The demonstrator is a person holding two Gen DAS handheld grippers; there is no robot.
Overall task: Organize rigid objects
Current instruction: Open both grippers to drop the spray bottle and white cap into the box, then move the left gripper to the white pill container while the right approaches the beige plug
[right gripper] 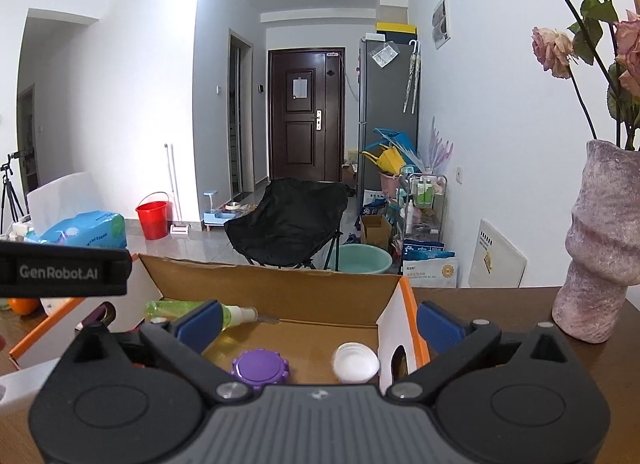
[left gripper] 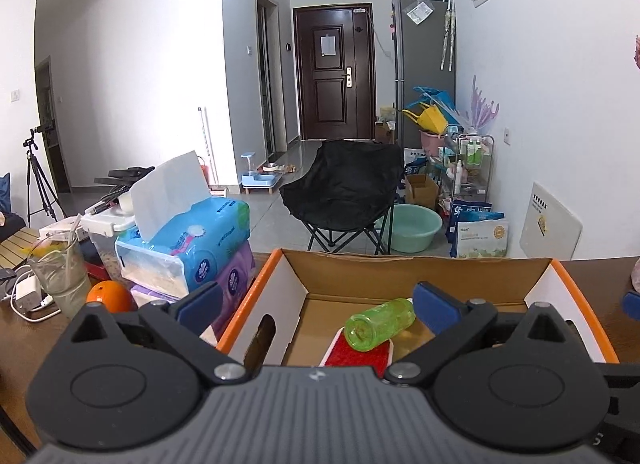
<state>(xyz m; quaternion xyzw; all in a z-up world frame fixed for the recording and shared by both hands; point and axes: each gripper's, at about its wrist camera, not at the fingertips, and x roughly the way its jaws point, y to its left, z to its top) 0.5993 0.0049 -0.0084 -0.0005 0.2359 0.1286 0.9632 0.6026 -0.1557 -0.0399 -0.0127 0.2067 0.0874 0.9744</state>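
Note:
An open cardboard box with orange edges (left gripper: 400,272) (right gripper: 280,284) sits on the brown table. Inside lie a green spray bottle (left gripper: 380,324) (right gripper: 188,310), a red and white brush (left gripper: 358,352), a purple lid (right gripper: 260,366) and a white cap (right gripper: 355,362). My left gripper (left gripper: 318,306) is open and empty, its fingers straddling the box's left wall. My right gripper (right gripper: 318,322) is open and empty, straddling the box's right wall. The left gripper's body (right gripper: 64,272) shows at the left of the right wrist view.
Tissue packs (left gripper: 188,244), a glass (left gripper: 60,276) and an orange (left gripper: 110,296) stand left of the box. A pink vase with roses (right gripper: 600,244) stands right of it. A black folding chair (left gripper: 344,187) and a green basin (left gripper: 416,227) are on the floor beyond.

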